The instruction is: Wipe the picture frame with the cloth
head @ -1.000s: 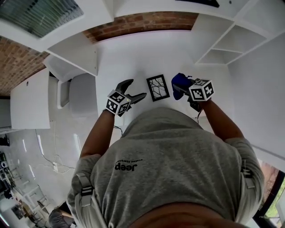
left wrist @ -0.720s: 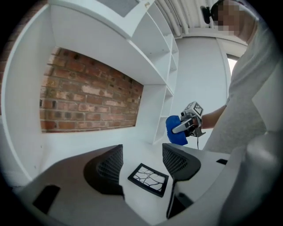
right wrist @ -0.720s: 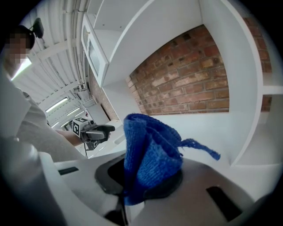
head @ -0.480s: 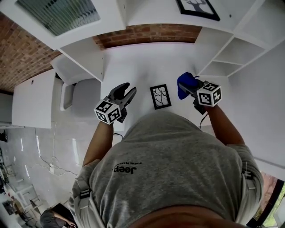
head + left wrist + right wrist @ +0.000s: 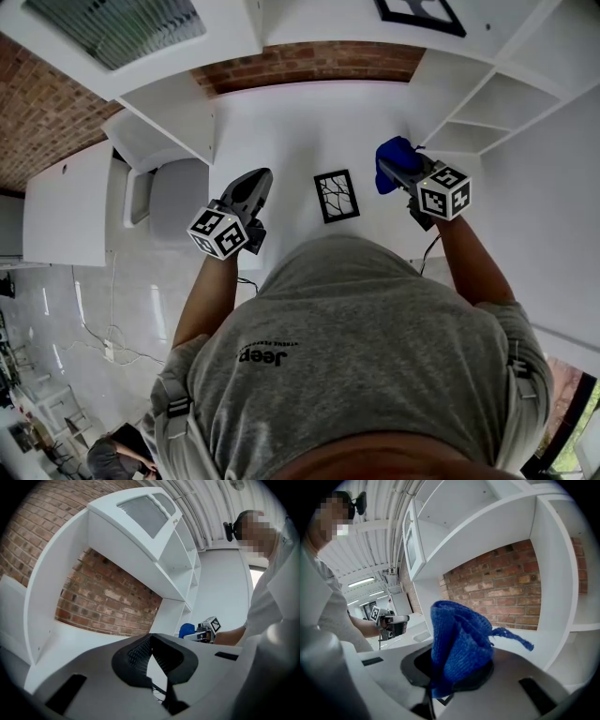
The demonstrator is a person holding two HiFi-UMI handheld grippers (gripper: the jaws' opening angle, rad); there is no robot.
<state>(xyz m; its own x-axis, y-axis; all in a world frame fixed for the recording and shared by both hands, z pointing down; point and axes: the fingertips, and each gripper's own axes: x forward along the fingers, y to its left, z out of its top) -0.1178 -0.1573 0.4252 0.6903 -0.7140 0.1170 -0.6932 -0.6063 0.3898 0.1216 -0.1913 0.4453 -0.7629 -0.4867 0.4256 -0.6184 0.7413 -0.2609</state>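
Left of right gripper (image 5: 405,173), clamped on blue cloth (image 5: 389,157): picture frame (image 5: 337,196) flat, long axis running away from person; left gripper (image 5: 258,178) farther off, jaws just closed, empty.

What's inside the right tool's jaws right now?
A bunched blue cloth, pinched by the right tool. It spills over the jaws, so how much of it is caught between them is hidden.

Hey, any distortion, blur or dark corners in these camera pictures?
Head view: strong fisheye bows the shelf edges; light even, picture frame sharp. Left gripper view: black round vignette, mosaic over a face, left hand-held gripper dark in front. Right gripper view: same vignette; cloth crisp, knit visible.
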